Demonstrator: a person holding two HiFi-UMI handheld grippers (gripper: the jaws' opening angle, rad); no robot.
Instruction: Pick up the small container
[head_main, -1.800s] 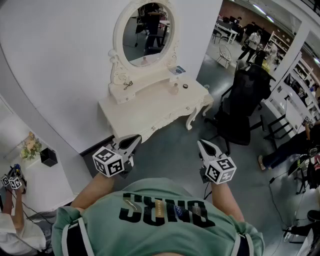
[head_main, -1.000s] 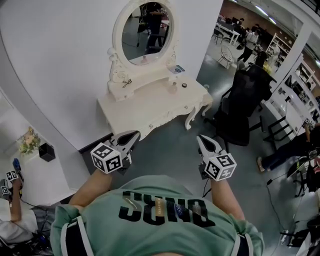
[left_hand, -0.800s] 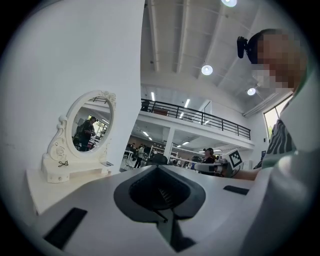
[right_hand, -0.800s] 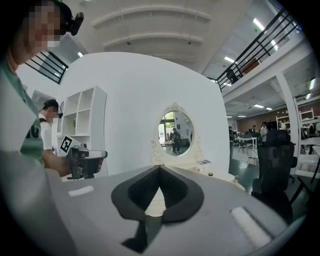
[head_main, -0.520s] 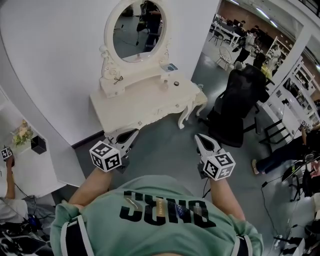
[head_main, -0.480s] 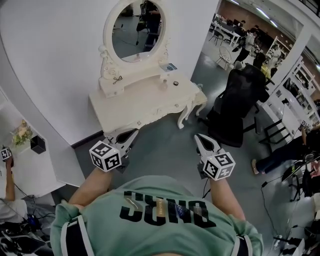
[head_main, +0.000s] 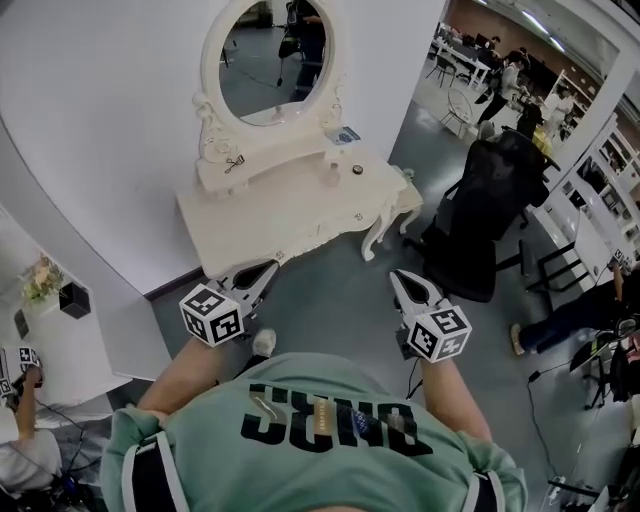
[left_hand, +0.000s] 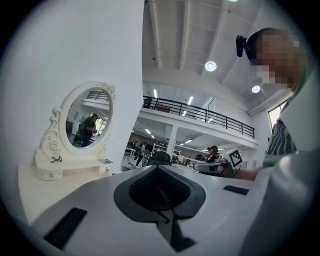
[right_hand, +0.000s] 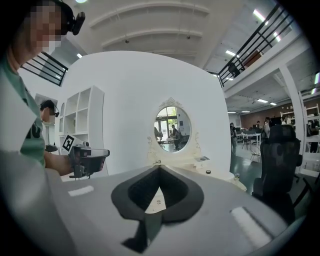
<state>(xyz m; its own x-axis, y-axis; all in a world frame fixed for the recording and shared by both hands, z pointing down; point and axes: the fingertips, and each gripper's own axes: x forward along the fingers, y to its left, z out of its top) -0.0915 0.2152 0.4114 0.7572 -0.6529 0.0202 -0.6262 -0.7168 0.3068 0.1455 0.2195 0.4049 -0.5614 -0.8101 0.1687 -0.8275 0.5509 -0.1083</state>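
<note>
Bright, even indoor light, round ceiling lamps (left_hand: 210, 65) glaring in left gripper view's upper centre, strong fisheye curving, black vignette in gripper-view corners, close foreground soft.

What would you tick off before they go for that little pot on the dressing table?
1. Small dark container in sight on the dressing table: ok.
2. Within reach: not ok, open floor lies between.
3. Left gripper jaws open: not ok, shut and empty.
4. Right gripper jaws open: not ok, shut and empty.
5. Room round the container for the jaws: cannot tell, a small pale item stands near.
</note>
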